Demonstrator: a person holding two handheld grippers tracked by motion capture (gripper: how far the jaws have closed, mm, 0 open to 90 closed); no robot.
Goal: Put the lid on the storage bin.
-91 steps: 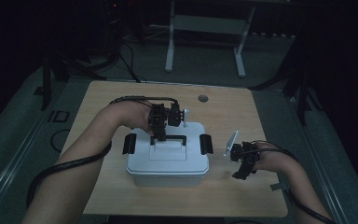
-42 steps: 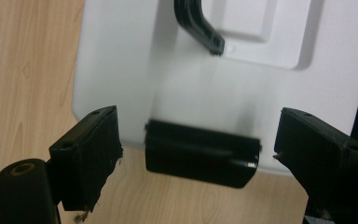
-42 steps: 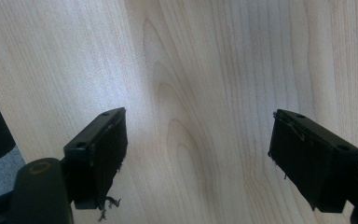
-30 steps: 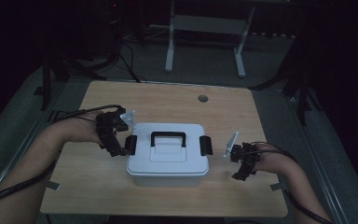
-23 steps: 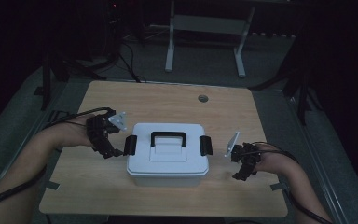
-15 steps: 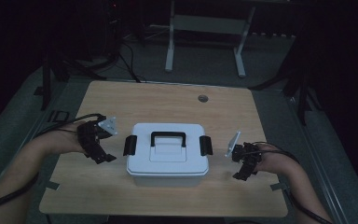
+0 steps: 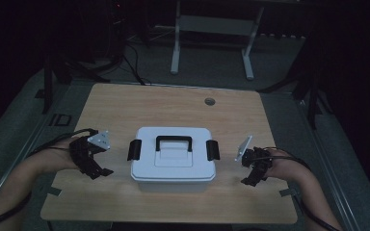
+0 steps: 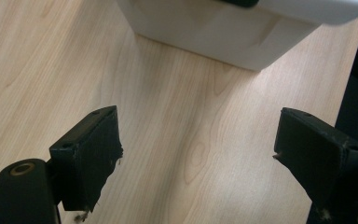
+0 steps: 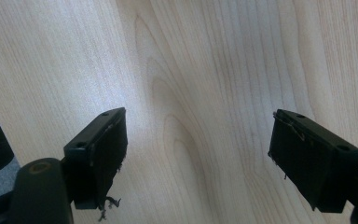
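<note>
Sitting in the middle of the wooden desk (image 7: 173, 106), a white lidded storage box (image 7: 173, 159) is closed, so whatever it holds cannot be seen. A black carry handle (image 7: 173, 141) lies on the lid, and a black side latch (image 7: 134, 149) clips the left end while another black latch (image 7: 212, 149) clips the right end. In the left gripper view just a lower corner of the box (image 8: 242, 28) shows, cut off by the top edge of the picture.

The room is dim, and beyond the desk the background falls into darkness; a pale metal frame (image 7: 212, 29) on the floor and some dark cables are about all that can be made out. A small round grommet hole (image 7: 209, 101) sits near the far edge of the desk.

The left tool (image 7: 94, 166) rests left of the box, near it but apart from it, its jaws spread wide over bare wood with nothing between them (image 8: 196, 154). The right tool (image 7: 251, 175) lies right of the box, also apart from it, jaws likewise wide apart and empty above plain wood grain (image 9: 196, 158). Both forearms come in from the bottom corners and are cut off by the picture's edge.
</note>
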